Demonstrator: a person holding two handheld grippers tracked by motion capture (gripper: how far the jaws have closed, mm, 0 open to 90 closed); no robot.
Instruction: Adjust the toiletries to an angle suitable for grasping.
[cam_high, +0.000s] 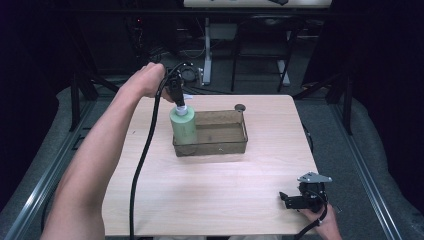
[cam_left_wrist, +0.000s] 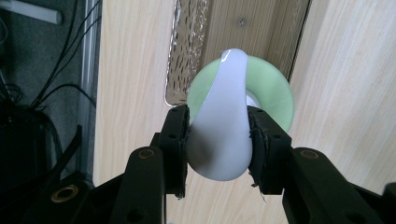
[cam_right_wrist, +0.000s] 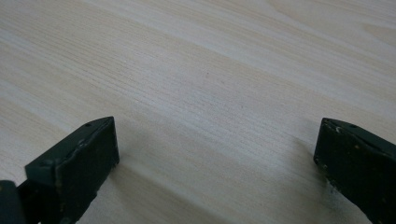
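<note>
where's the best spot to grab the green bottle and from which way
By the white cap, from straight above. The bottle stands upright at the bin's left end, so its wide body is walled in, while the narrow cap sticks up free. The left gripper already pinches it there.

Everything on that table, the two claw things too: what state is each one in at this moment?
Green bottle: upright at the left end of the bin, gripped by its white cap.
Clear bin: open-topped, resting on the table, empty apart from the bottle.
Left gripper: shut on the cap, pointing down.
Right gripper: open, holding nothing, low over the table's near right corner.
Table: bare wood around the bin.
</note>
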